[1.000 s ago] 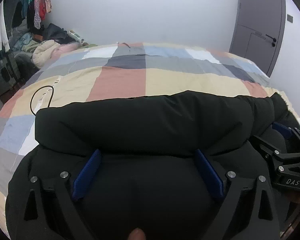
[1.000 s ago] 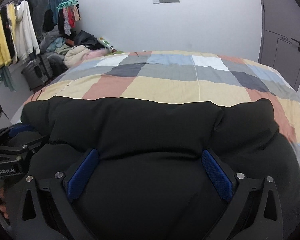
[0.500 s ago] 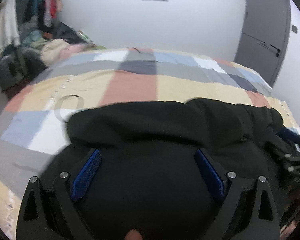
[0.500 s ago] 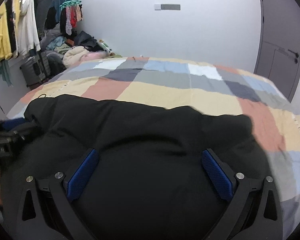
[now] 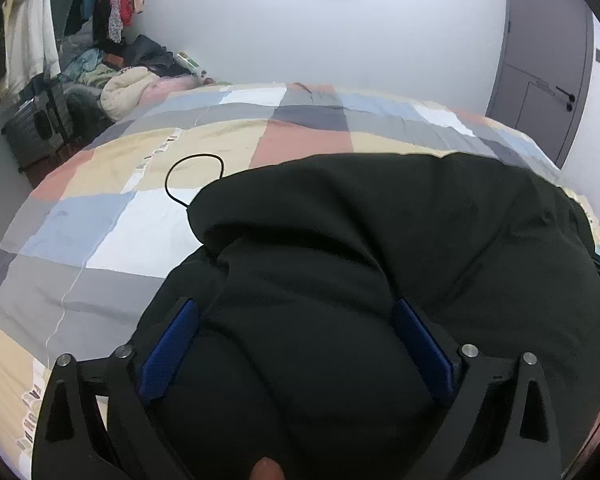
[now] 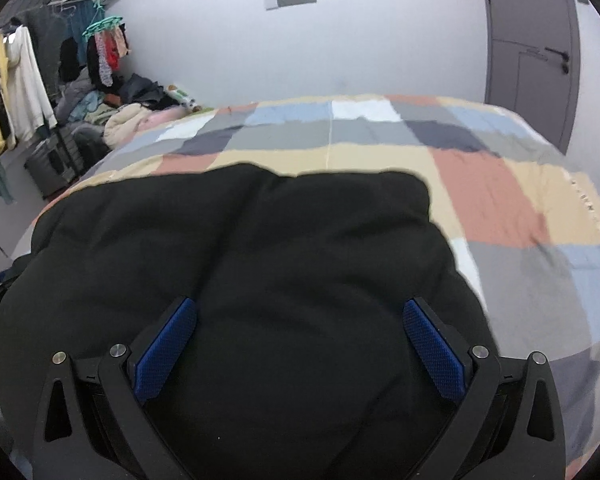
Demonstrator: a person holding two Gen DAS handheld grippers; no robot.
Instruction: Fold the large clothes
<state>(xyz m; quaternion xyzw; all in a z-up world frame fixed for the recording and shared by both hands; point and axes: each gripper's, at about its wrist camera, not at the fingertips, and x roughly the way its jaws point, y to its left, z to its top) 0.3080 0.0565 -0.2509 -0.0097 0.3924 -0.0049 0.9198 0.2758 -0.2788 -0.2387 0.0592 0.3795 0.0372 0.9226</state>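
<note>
Left wrist view is mostly one big black puffy garment [image 5: 380, 280], bunched over the near edge of the bed [image 5: 100, 240] and filling the lower middle and right of the frame. The left gripper [image 5: 296, 352] has its blue pads spread wide with the padded fabric bulging up between them. Honestly I can't tell whether it's actually pinching a layer or just pushed into the bulk. A thin black cord [image 5: 196, 180] loops on the checked quilt at the garment's upper left edge.

The right wrist view shows the same thing from the other end: the garment [image 6: 240, 260] fills the lower left and centre, and the right gripper [image 6: 300, 352] is just as wide, also buried in fabric. My guess is that one gripper sits at each end so a thick, floppy coat like this moves as one piece instead of sagging in the middle. The clothes rack [image 6: 12, 80] is at far left.
</note>
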